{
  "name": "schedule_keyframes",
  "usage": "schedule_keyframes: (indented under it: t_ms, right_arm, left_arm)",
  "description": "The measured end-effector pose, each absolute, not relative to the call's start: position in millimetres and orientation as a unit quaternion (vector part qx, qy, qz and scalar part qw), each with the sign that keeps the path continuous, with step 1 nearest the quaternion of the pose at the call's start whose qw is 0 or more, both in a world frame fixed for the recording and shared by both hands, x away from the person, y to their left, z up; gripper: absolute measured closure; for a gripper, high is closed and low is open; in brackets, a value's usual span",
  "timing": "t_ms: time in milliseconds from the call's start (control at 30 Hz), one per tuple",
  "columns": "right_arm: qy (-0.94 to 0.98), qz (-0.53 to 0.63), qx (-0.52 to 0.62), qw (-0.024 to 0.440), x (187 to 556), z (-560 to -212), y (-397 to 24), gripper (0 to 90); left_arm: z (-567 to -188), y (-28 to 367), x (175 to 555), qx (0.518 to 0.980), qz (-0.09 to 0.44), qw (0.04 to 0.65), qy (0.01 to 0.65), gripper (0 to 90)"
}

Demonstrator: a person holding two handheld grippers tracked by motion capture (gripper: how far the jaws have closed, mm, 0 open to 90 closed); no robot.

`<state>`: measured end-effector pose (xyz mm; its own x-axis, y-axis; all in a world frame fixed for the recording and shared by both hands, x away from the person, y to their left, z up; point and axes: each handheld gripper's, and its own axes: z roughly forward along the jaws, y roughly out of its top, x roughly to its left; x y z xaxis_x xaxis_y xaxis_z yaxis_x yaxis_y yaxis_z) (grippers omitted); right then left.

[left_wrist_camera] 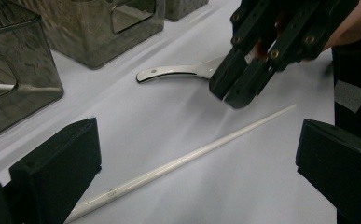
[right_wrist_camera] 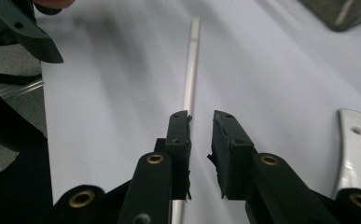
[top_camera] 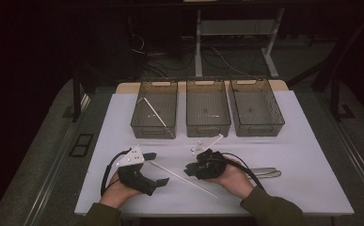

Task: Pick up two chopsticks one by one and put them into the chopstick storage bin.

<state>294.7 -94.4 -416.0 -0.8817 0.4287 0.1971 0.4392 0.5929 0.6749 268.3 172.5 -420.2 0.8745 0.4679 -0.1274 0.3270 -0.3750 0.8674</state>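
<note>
One chopstick (top_camera: pixel 154 111) lies in the left bin (top_camera: pixel 137 123); the right gripper (right_wrist_camera: pixel 200 122), jaws narrowed but not pinching, nears the second chopstick (right_wrist_camera: pixel 190 70), spoon (right_wrist_camera: pixel 354 147) untouched.

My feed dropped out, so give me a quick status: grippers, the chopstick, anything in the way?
Left gripper open, beside the white chopstick. Right gripper just above it, jaws nearly closed, no grip yet. Chopstick flat on table; white spoon lies apart.

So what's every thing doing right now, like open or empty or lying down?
left gripper: jaws wide open, nothing between.
right gripper: jaws nearly closed, over the stick, not gripping.
white stick: lying flat.
white spoon: lying flat.
left bin: holds another stick.
middle bin: empty.
right bin: empty.
</note>
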Motion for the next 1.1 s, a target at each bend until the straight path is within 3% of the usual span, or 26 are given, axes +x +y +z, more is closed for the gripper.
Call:
schedule_keyframes:
  t_ms: [233, 1100]
  right_arm:
    - [-0.901, -0.365, -0.235, 0.018, 291.0, -428.4, -76.9, 77.3]
    - [-0.916, -0.337, -0.217, -0.021, 286.3, -442.9, -65.3, 84.0]
  left_arm:
    - [-420.2, 172.6, 268.5, 0.827, 0.069, 0.504, 0.240, 0.0]
    - [-420.0, 172.3, 268.3, 0.828, 0.071, 0.502, 0.238, 0.0]
